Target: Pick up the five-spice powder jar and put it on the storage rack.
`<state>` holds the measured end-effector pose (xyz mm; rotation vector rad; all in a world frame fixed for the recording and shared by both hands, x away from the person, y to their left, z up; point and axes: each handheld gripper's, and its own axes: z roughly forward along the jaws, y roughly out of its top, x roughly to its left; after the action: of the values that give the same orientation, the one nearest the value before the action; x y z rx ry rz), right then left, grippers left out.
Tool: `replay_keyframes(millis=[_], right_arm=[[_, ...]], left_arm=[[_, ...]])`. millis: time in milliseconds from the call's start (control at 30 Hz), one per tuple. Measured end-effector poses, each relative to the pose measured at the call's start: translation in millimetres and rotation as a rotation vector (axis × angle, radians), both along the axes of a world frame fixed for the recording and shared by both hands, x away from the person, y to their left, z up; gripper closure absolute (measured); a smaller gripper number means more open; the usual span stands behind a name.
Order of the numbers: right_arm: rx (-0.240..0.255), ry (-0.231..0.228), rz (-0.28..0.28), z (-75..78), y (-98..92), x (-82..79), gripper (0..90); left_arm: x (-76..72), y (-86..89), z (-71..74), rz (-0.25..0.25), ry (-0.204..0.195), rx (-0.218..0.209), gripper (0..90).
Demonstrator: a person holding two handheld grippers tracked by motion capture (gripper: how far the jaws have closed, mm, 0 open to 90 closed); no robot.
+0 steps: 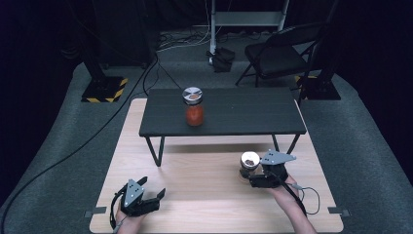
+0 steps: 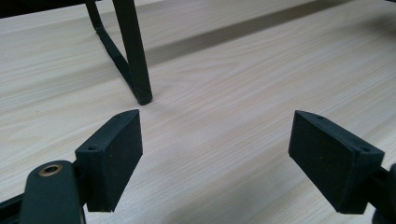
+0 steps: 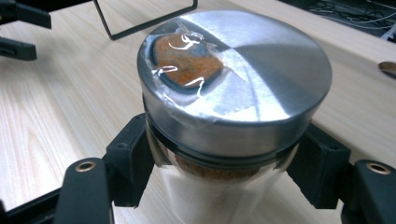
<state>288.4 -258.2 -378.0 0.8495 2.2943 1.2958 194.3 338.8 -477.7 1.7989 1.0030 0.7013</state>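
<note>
High view: red-filled jar [image 1: 194, 107] on black bench [image 1: 243, 114], beyond clawed jar [image 1: 249, 162].

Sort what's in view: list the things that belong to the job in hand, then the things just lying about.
In the job:
- jar with metal lid, gripped below the lid by the right claw
- right claw, shut on that jar

Lying about:
- red-filled jar on the low black table
- left claw, open over bare wood
- folding chair at the back

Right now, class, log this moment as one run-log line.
right gripper: shut on silver-lidded jar | left gripper: open, nothing between | red-filled jar: on black bench
</note>
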Motion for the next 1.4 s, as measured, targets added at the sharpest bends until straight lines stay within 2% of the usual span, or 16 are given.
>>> replay_keyframes(millis=[300,667,1133,1400], right_arm=[[0.005,0.005,-0.019,27.3,-10.4,-4.6,29.9],[0.017,-0.01,-0.032,51.9,-21.8,-8.7,29.9],[0.014,-0.036,-0.04,85.2,-26.5,-11.5,30.0],[0.03,-0.041,-0.053,100.3,-31.4,-10.6,29.9]], left_arm=[[0.1,-0.2,0.2,-0.001,0.0,0.004,17.6],[0.2,-0.4,0.5,-0.001,0.0,0.006,17.7],[0.2,-0.5,0.5,-0.001,0.0,0.007,17.6],[0.5,-0.4,0.6,0.0,0.002,0.005,17.7]])
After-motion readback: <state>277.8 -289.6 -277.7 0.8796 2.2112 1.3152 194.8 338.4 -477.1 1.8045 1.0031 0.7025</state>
